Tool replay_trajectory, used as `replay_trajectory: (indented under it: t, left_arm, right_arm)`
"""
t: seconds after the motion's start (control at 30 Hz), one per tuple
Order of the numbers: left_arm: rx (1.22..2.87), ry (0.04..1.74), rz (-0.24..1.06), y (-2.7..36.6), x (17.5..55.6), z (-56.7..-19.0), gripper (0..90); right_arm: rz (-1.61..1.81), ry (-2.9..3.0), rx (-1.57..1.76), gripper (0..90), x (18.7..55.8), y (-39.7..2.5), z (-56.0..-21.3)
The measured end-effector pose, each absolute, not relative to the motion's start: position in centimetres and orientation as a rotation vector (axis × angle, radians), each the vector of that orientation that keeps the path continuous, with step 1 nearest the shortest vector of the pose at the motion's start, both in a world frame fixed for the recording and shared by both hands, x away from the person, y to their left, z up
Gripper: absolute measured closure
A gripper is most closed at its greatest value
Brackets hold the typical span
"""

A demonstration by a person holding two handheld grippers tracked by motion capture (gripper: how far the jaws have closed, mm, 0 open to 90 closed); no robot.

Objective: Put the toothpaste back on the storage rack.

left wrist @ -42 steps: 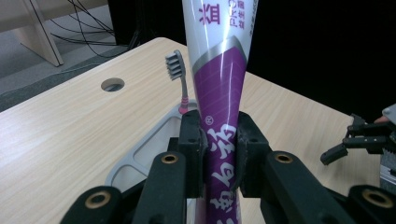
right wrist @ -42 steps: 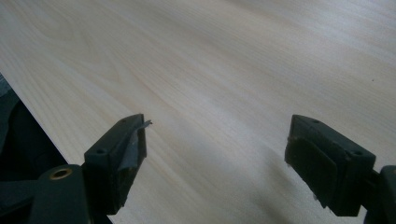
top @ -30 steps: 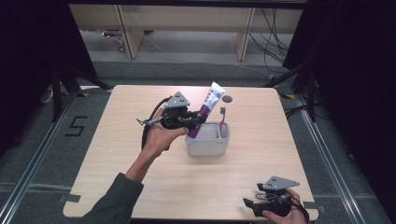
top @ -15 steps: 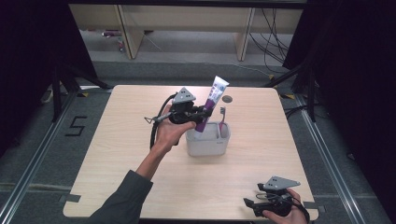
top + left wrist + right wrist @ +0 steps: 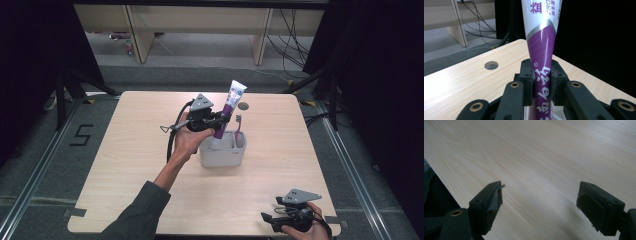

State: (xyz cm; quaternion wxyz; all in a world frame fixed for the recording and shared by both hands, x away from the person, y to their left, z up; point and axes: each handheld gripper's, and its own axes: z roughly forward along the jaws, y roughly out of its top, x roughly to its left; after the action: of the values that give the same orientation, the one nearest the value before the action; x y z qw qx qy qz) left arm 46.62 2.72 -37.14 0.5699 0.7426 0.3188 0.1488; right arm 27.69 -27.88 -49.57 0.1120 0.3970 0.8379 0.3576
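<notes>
At the table's near right corner, the right gripper (image 5: 272, 223) rests low over the wooden table (image 5: 125, 175), its jaws spread wide with nothing between them. Farther off, the left gripper (image 5: 224, 119) clamps a purple-and-white toothpaste tube (image 5: 226, 112) around its lower part, the tube standing tilted in a grey holder (image 5: 222, 156) at mid-table, beside a toothbrush (image 5: 238, 121).

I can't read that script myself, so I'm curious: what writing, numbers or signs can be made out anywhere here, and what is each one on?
"益" stands on the white top of the toothpaste tube.
A small "®" sits on the tube's purple part, with large white characters below it, part hidden by the left gripper.
"5" is marked on the floor, left of the table.
The tube's other print is too cropped or blurred to read.
</notes>
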Motion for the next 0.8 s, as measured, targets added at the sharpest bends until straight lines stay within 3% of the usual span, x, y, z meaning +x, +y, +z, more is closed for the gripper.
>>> replay_trajectory:
  t: [0.8]
  left_arm:
    - [1.735,0.777,0.334,2.3,47.1,-40.4,75.2]
  right_arm:
    - [1.055,2.466,1.193,21.1,27.5,-27.8,-49.5]
